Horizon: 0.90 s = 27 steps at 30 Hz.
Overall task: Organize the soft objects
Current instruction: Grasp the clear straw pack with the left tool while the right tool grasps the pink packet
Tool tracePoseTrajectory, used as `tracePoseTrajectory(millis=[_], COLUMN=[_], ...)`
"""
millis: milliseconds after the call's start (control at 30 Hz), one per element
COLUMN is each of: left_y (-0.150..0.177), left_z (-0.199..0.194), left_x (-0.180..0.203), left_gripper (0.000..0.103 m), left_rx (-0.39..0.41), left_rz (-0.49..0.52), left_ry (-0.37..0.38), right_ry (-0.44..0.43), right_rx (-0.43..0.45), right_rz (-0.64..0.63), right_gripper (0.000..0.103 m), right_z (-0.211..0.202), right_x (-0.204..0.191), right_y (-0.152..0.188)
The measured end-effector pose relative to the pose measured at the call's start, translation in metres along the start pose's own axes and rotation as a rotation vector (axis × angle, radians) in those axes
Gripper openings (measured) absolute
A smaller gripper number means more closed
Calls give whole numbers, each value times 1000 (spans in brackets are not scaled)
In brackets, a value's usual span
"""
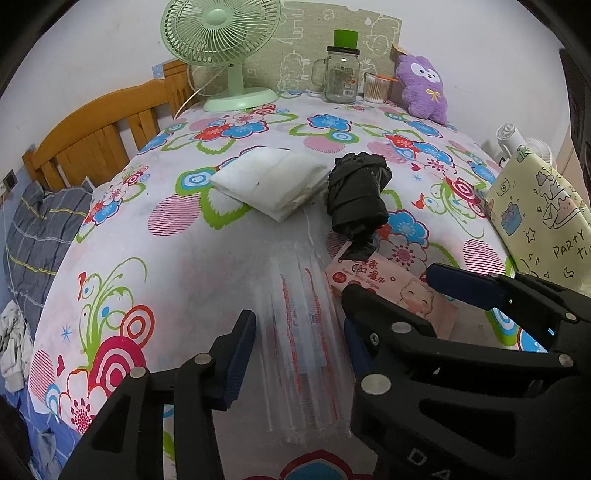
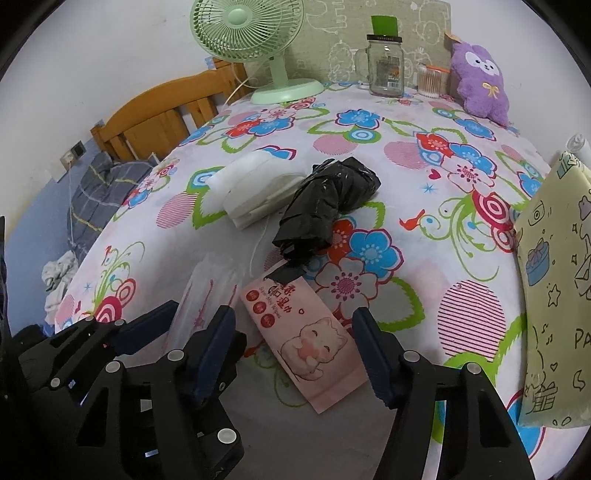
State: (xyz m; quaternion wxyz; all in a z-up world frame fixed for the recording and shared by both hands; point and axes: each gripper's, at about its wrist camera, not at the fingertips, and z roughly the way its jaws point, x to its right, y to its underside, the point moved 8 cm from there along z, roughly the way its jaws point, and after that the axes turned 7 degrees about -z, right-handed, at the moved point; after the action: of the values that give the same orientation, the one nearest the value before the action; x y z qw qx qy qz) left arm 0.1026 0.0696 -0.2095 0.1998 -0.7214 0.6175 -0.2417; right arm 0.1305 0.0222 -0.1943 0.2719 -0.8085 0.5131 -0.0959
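On the flowered table cover lie a clear plastic packet with red print point(image 1: 303, 350), a pink wet-wipes pack point(image 1: 395, 291) point(image 2: 306, 336), a crumpled black plastic bag point(image 1: 358, 192) point(image 2: 325, 206) and a folded white cloth pack point(image 1: 269, 181) point(image 2: 251, 192). My left gripper point(image 1: 299, 354) is open, its fingers either side of the clear packet point(image 2: 207, 291). My right gripper point(image 2: 295, 354) is open, its fingers either side of the wipes pack; it also shows in the left wrist view point(image 1: 406, 291). Neither holds anything.
At the back stand a green fan point(image 1: 221, 48) point(image 2: 251, 33), a glass jar mug point(image 1: 341, 74) point(image 2: 386, 62), a cotton-swab tub point(image 1: 376, 86) and a purple plush point(image 1: 423, 86) point(image 2: 480, 79). A yellow cartoon-print bag point(image 1: 543, 210) point(image 2: 554, 302) stands right. A wooden bed frame point(image 1: 99, 136) is left.
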Motion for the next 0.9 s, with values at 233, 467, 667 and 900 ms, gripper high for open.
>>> tracePoseTrajectory(millis=[233,467,667,900], left_y=[-1,0,1,2], left_z=[1,-1,-1,-3], left_x=[-4,-10,-10,-3], left_gripper=[51,47,43,27], left_rx=[3,-6,-2,-3], left_rz=[-10,-7,0,3], left_ry=[-10,-11,-12,21], right_ry=[43,0,34,36], right_rx=[-15,-33,-38,-36], right_rz=[16,4,-12,-9], right_gripper=[56,55,47,40], right_z=[4,7,9,6], right_x=[6,0,-4,-4], right_y=[-1,-1,-3,-3])
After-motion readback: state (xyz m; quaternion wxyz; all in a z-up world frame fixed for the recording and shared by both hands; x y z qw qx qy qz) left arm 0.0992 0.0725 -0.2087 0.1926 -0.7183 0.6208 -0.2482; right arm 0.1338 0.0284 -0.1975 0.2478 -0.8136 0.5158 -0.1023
